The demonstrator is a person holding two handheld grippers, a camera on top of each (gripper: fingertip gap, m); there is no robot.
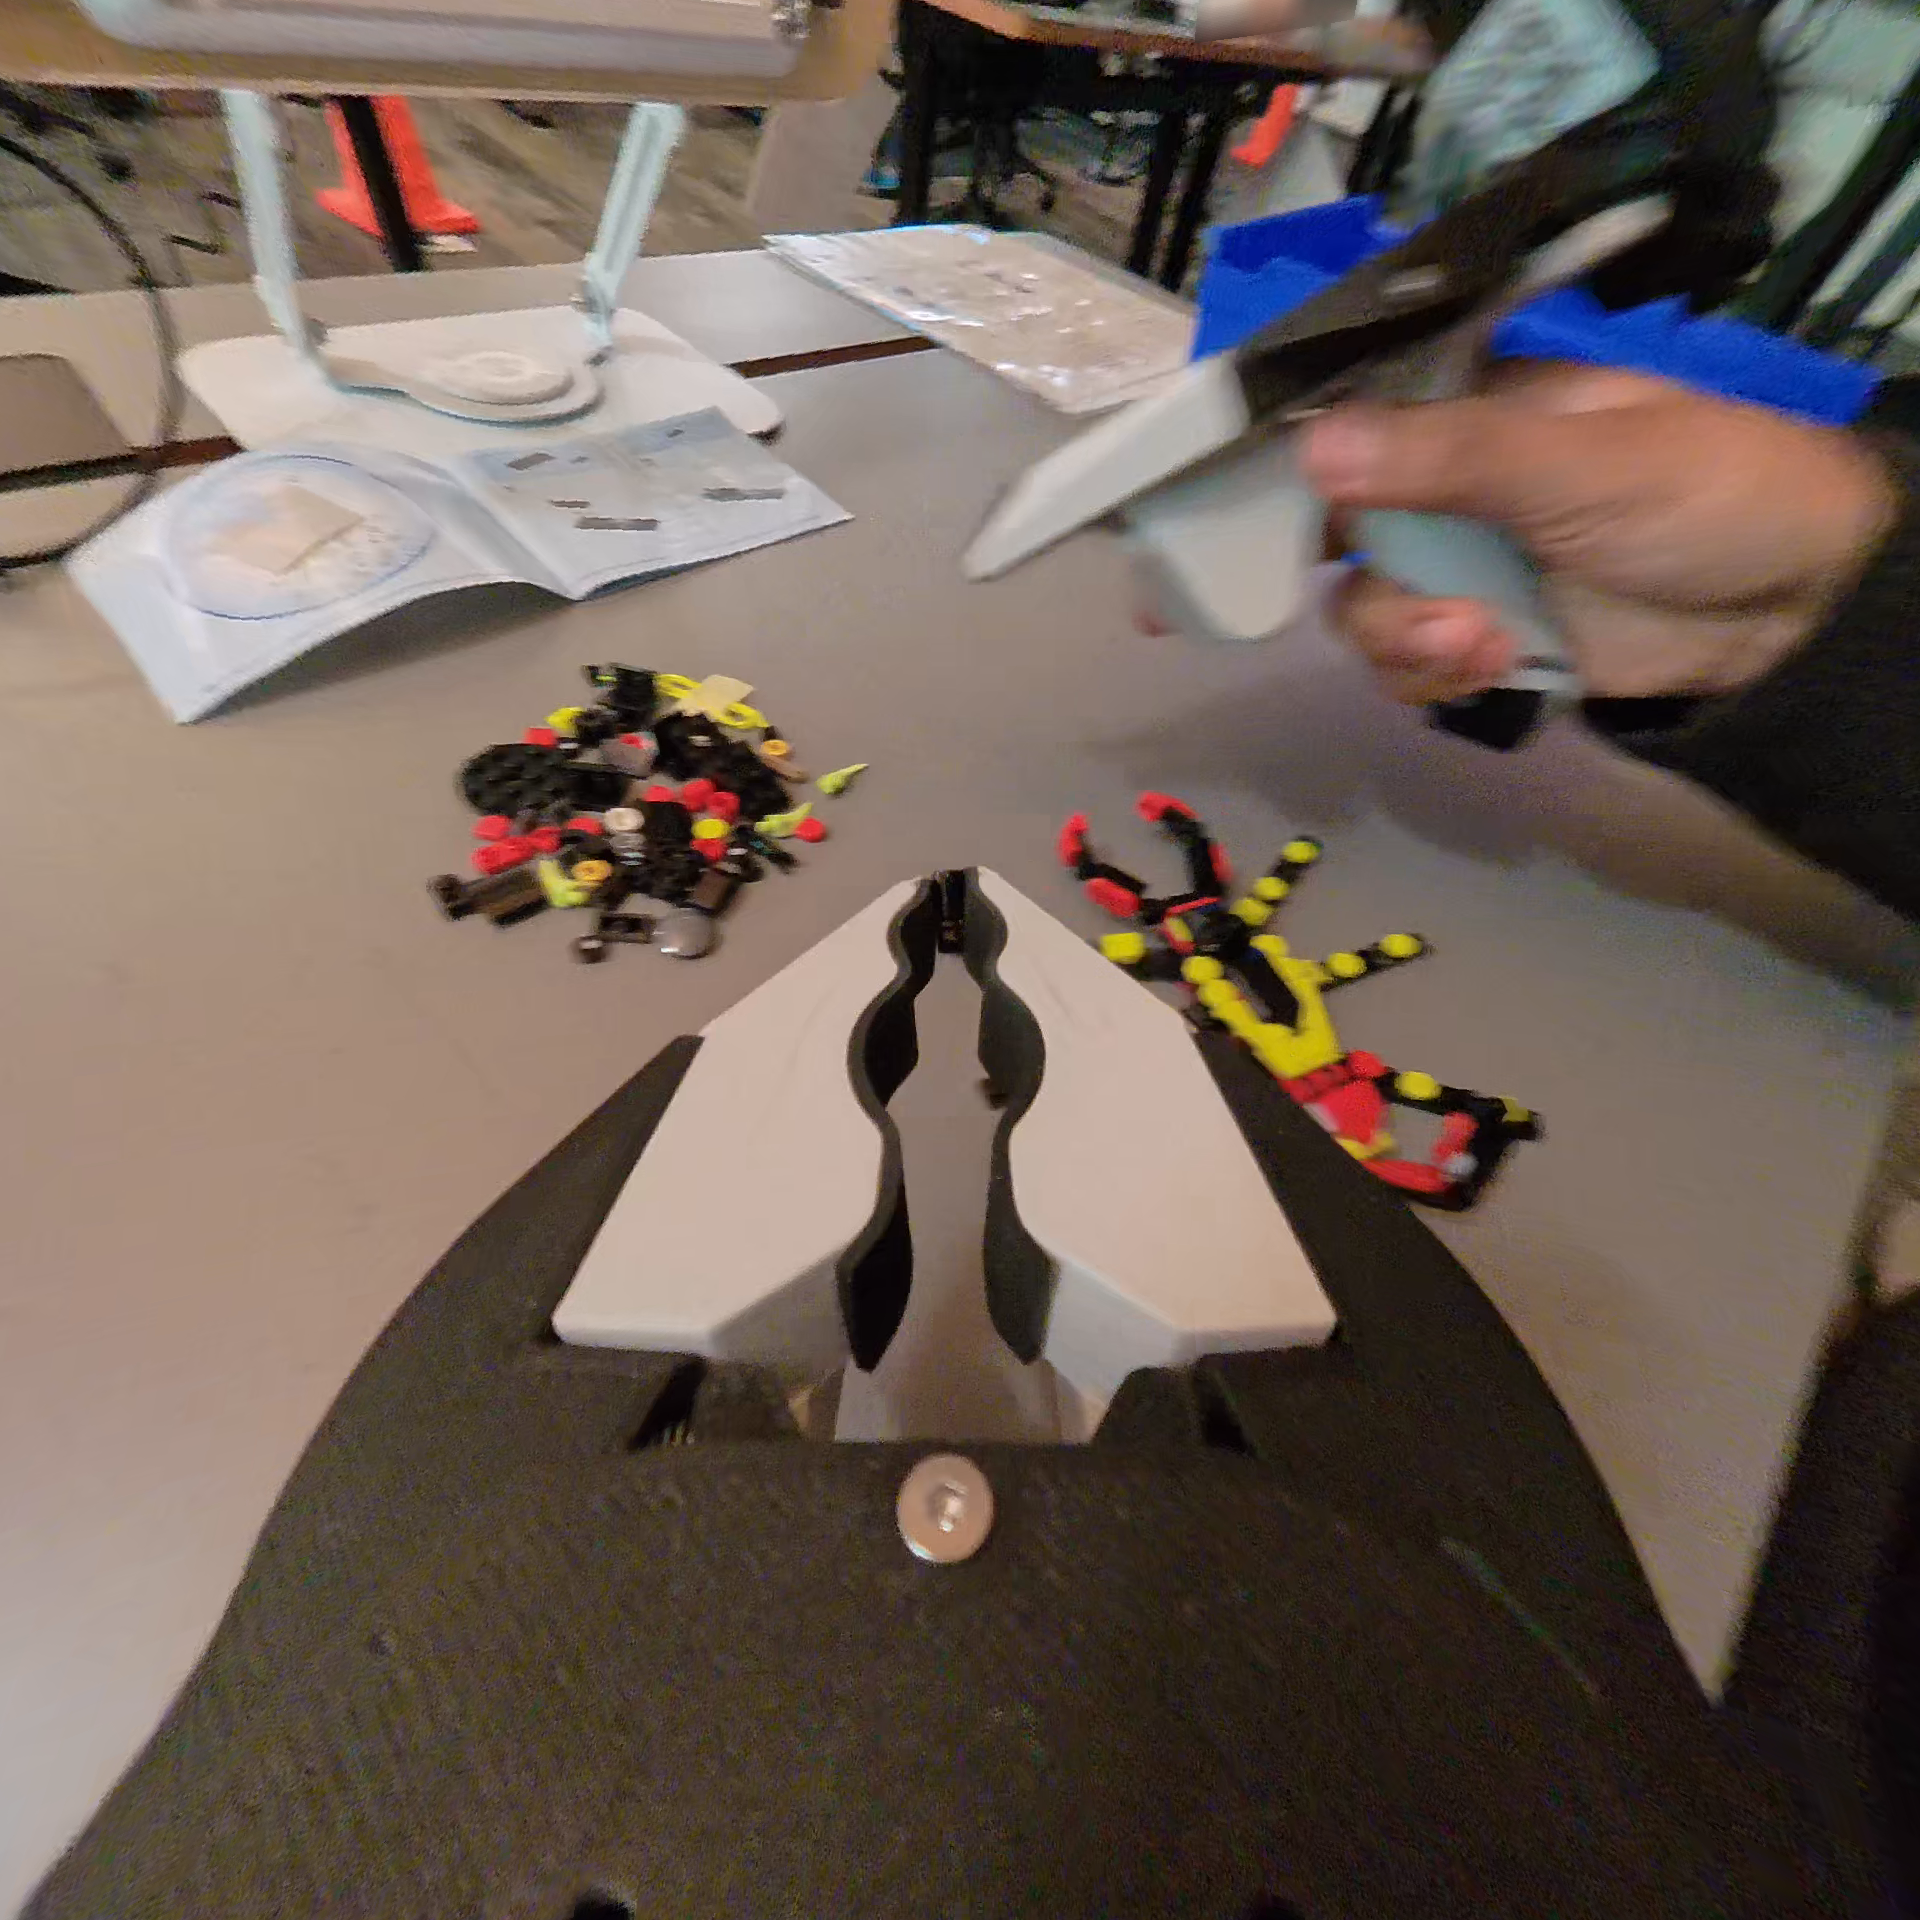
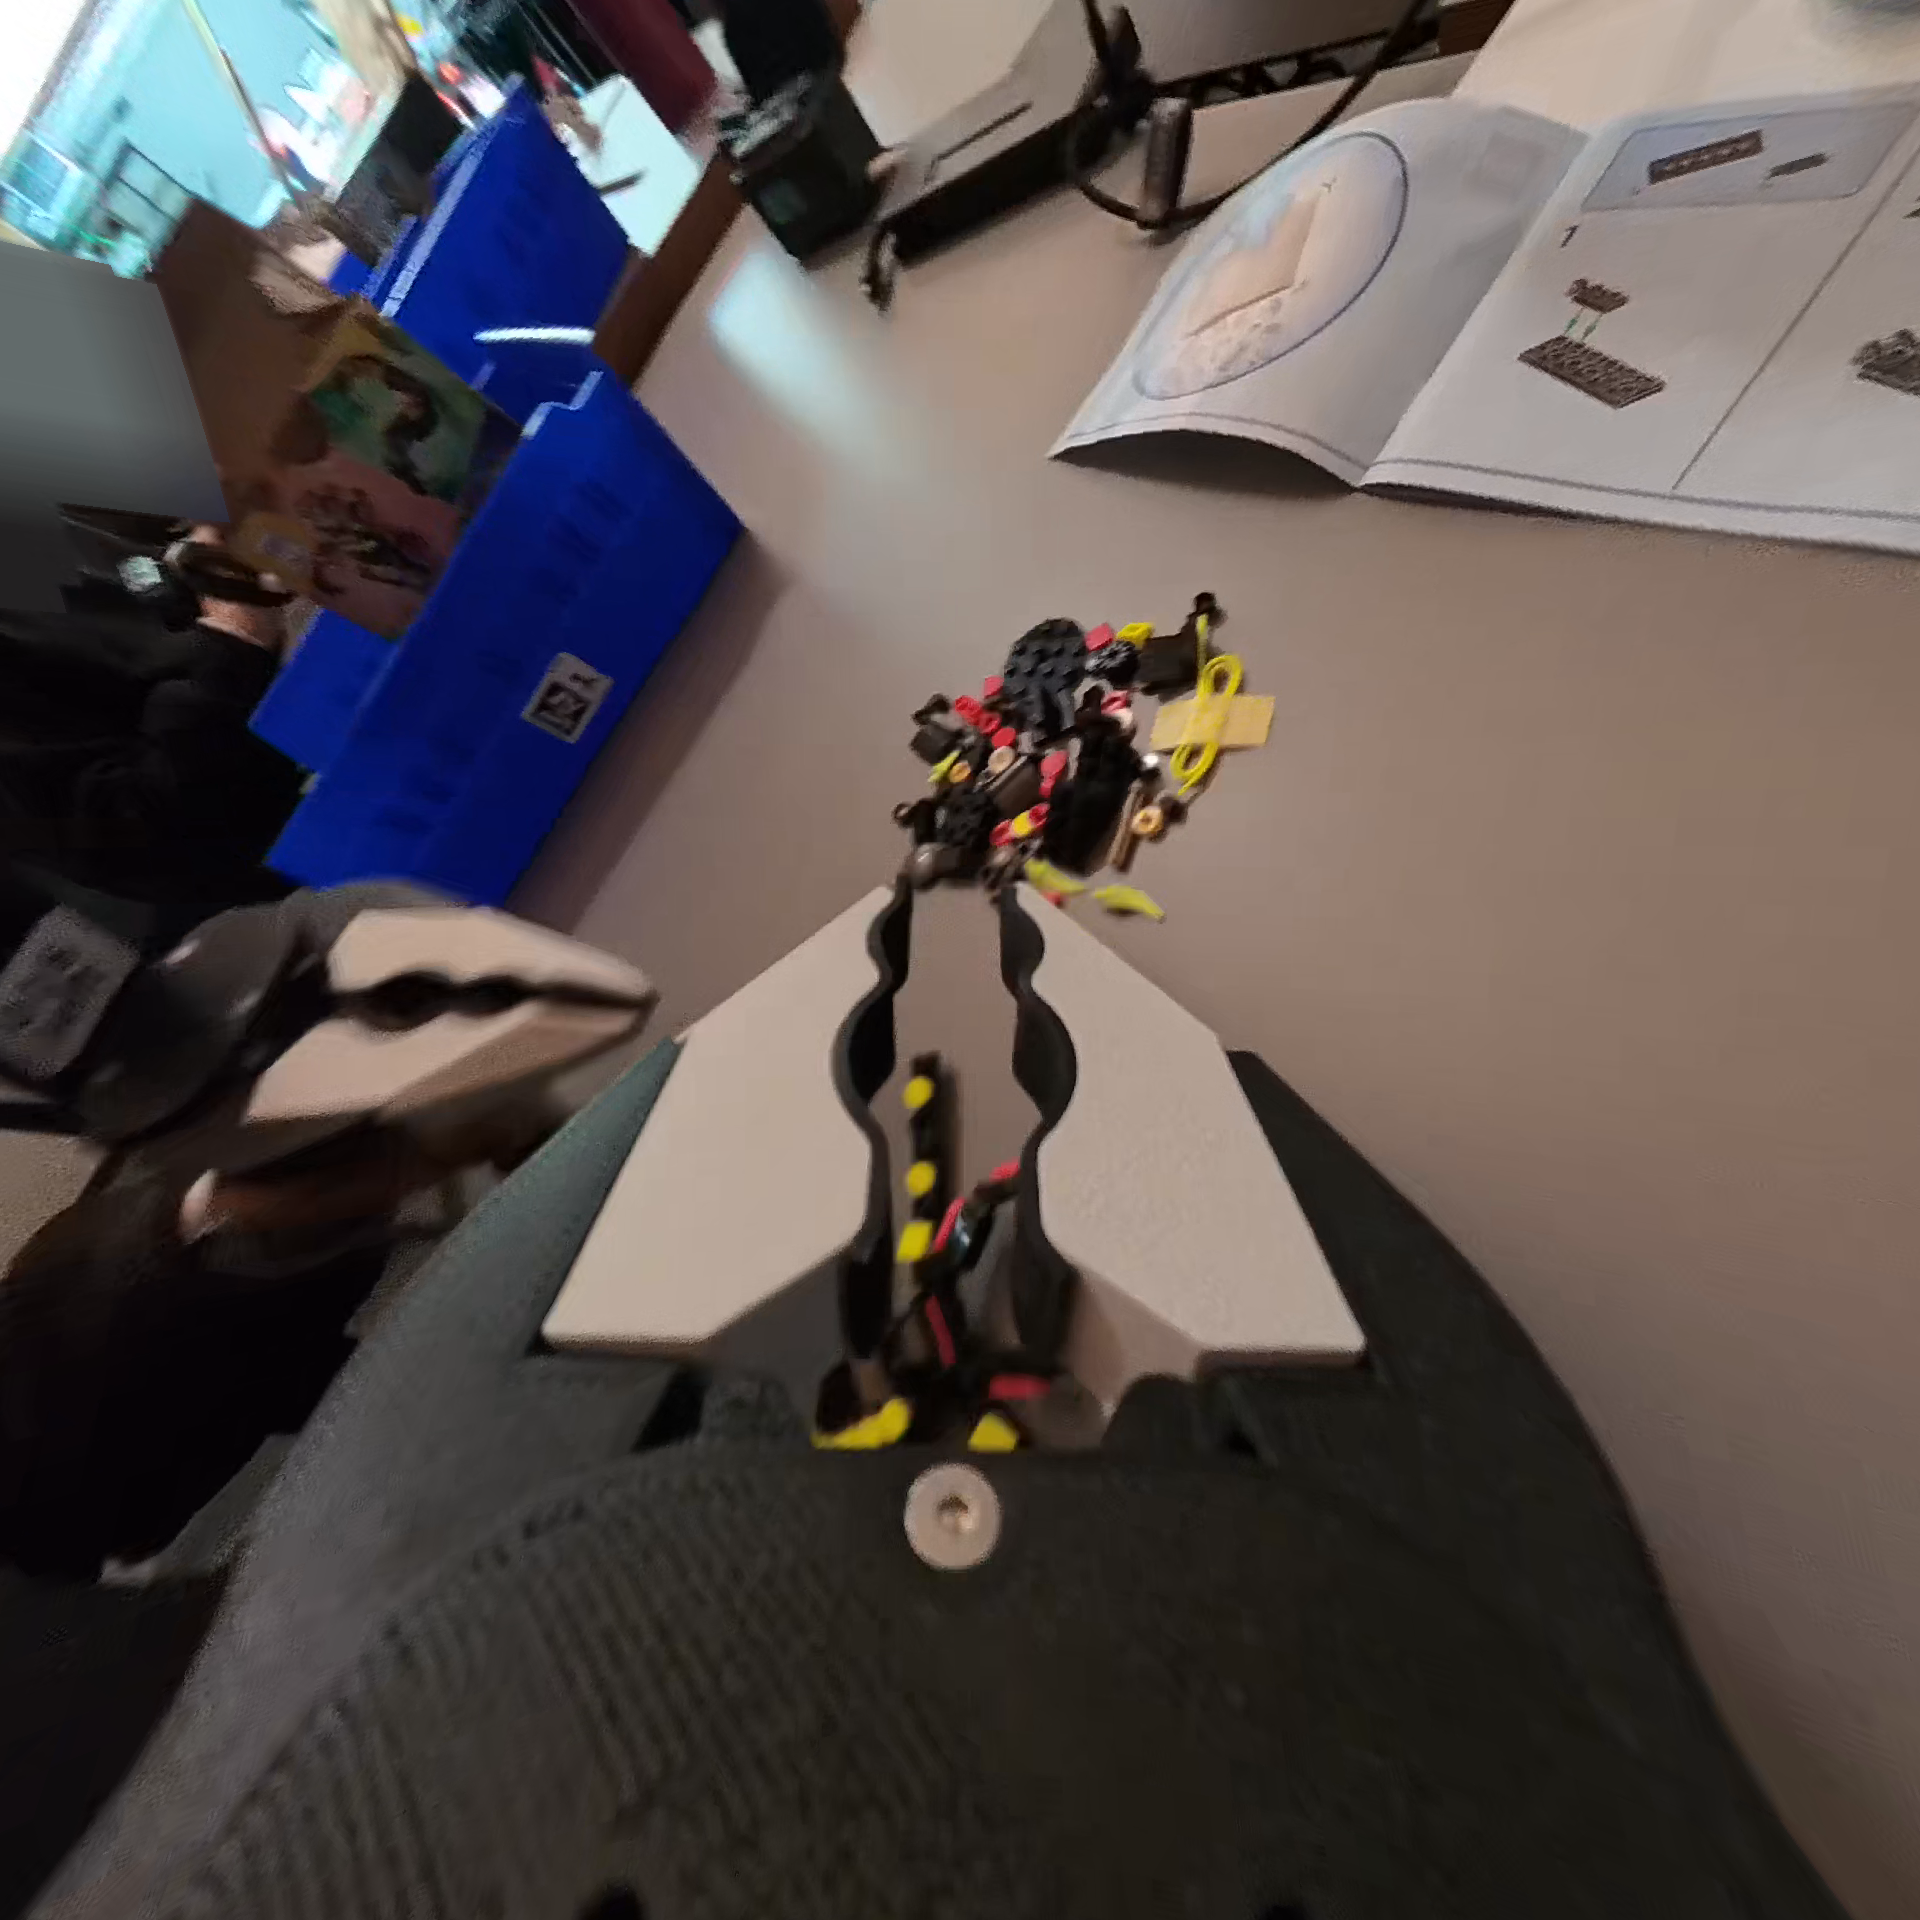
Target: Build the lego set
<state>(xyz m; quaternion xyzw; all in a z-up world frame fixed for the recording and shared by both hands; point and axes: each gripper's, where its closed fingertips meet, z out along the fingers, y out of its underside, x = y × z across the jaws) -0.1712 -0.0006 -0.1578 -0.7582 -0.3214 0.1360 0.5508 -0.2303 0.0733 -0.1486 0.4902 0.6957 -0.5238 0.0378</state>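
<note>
My left gripper is shut on a small black piece at its fingertips, low over the grey table. A pile of loose black, red and yellow bricks lies just ahead to its left. A built red, yellow and black model lies flat to its right. My right gripper is open and empty above that model, which shows through the gap between its fingers. The pile lies just past its tips. A hand holds the right gripper in the left wrist view. The left gripper shows at left in the right wrist view.
An open instruction booklet lies behind the pile, with a white stand base and a clear plastic bag beyond. Blue bins and a colourful box stand off the table's left edge.
</note>
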